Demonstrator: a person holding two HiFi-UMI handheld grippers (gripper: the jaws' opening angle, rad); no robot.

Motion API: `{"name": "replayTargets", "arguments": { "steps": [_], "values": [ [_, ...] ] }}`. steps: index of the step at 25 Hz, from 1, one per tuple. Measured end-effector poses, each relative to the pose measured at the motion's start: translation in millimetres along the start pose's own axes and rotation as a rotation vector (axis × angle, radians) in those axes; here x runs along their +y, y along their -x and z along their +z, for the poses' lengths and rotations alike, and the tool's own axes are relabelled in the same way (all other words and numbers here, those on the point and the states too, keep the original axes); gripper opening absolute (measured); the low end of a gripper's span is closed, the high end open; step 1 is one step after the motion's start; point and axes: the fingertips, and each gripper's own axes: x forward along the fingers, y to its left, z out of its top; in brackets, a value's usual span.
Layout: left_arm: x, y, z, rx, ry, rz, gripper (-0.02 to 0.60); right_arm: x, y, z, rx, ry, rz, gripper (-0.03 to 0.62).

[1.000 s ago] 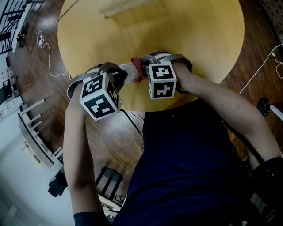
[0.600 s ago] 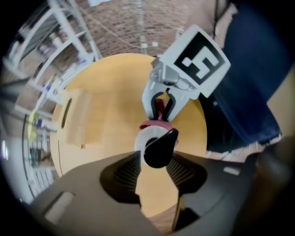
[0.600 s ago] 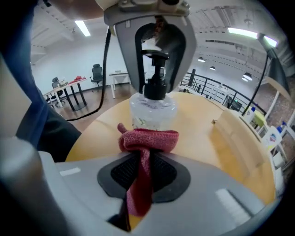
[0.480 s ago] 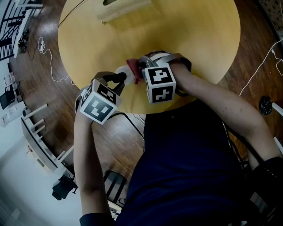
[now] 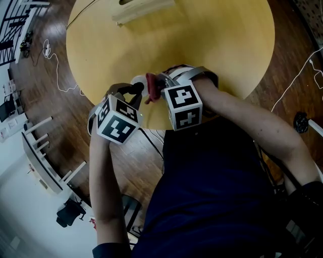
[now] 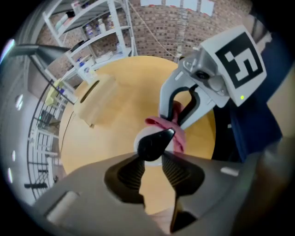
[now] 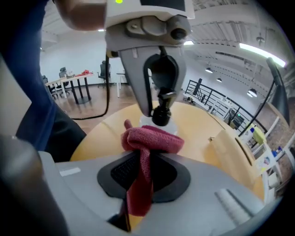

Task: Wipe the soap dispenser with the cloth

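Observation:
The soap dispenser (image 5: 137, 81), white with a black pump head (image 6: 155, 143), stands near the front edge of the round yellow table (image 5: 202, 40). My left gripper (image 5: 132, 93) points straight down over it. Its jaws have just been closing and sit shut on the pump head (image 7: 161, 114). My right gripper (image 5: 158, 83) is shut on a red cloth (image 7: 150, 140), which hangs bunched between its pads. The cloth (image 6: 177, 132) lies against the dispenser's right side, just below the pump. In the left gripper view the right gripper (image 6: 184, 107) shows right behind the bottle.
A pale wooden box (image 5: 144, 10) lies at the table's far edge, also seen as the box (image 7: 230, 147) in the right gripper view. White shelving (image 6: 92, 27) stands beyond the table. Cables (image 5: 55, 65) trail over the wooden floor on the left.
The left gripper has rolled about its own axis over the pump, so its marker cube faces differently. The right gripper has lifted the cloth slightly up the dispenser.

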Motion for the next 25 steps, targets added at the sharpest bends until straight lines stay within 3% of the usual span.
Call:
{"name": "replayTargets", "arguments": {
  "steps": [4, 7, 9, 11, 14, 18, 22, 25],
  "values": [
    [-3, -2, 1, 0.047, -0.346, 0.009, 0.110, 23, -3, 2, -0.030, -0.021, 0.067, 0.066],
    [1, -2, -3, 0.113, -0.612, 0.027, 0.074, -1, -2, -12, 0.022, -0.038, 0.026, 0.066],
    [2, -3, -6, 0.122, -0.652, 0.013, 0.066, -22, -1, -17, 0.042, -0.039, -0.014, 0.066],
    [2, -3, -6, 0.091, -0.547, -0.006, 0.067, -36, -2, -16, 0.040, -0.032, -0.022, 0.066],
    [1, 0, -6, -0.015, -0.264, -0.037, 0.091, -39, -6, -12, 0.030, -0.024, -0.002, 0.066],
    [-13, -1, 1, -0.142, 0.103, -0.070, 0.192, -20, -5, -15, 0.008, -0.055, 0.033, 0.066],
    [-7, 5, 3, -0.172, 0.310, -0.004, 0.188, 3, -2, -10, -0.005, -0.076, 0.059, 0.066],
    [-7, 5, 3, -0.169, 0.341, 0.013, 0.163, 24, -2, 2, -0.046, -0.093, 0.113, 0.066]
  ]
}}
